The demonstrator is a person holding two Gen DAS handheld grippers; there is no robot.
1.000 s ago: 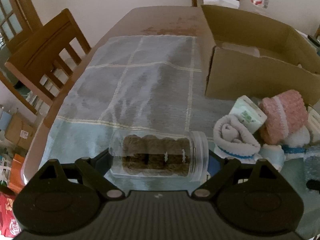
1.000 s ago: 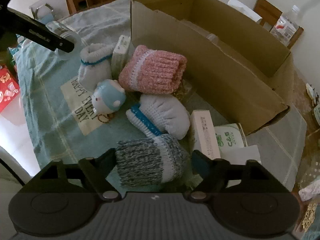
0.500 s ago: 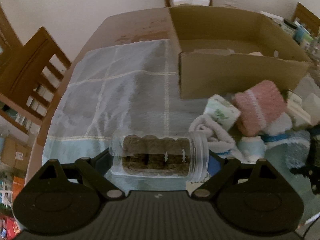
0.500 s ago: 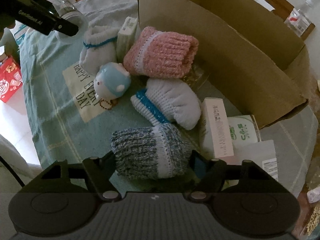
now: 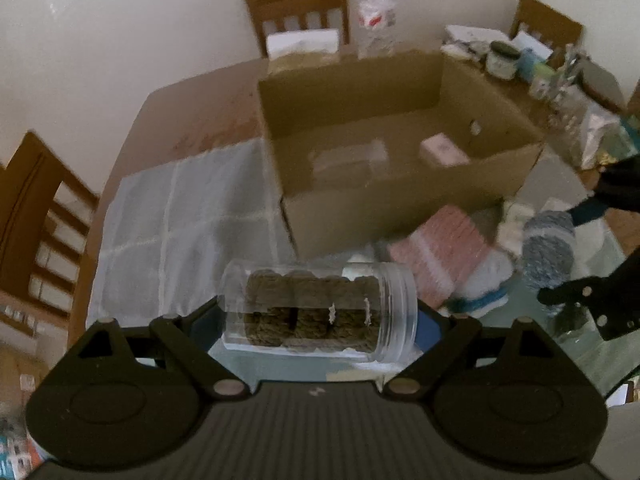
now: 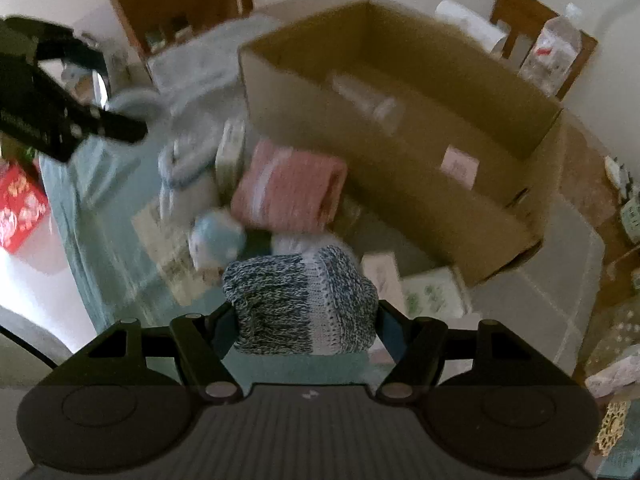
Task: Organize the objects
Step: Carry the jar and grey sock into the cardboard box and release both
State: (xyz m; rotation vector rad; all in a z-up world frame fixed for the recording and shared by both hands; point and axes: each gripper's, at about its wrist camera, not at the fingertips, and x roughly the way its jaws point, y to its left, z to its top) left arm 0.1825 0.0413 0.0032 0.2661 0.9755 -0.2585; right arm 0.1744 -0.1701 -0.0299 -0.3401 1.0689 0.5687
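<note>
My left gripper (image 5: 316, 316) is shut on a clear plastic jar (image 5: 320, 310) of brown cookies, held sideways above the table. My right gripper (image 6: 306, 316) is shut on a blue-grey knitted roll (image 6: 300, 304) and holds it in the air; the roll also shows in the left wrist view (image 5: 550, 246). The open cardboard box (image 5: 400, 196) stands ahead, with a small pink packet (image 5: 442, 150) inside. In the right wrist view the box (image 6: 420, 192) is up and to the right. A pink knitted roll (image 6: 288, 190), white-and-blue rolls (image 6: 180, 168) and a blue figurine (image 6: 218, 238) lie beside the box.
Small cartons (image 6: 434, 292) lie by the box's near corner. Wooden chairs (image 5: 298, 12) stand around the table, and a water bottle (image 5: 376, 16) and jars (image 5: 502, 60) sit behind the box. A pale checked cloth (image 5: 176, 216) covers the table.
Both grippers have risen with their loads. The left one has swung towards the box, whose inside now shows. The knitted roll has left the cloth.
</note>
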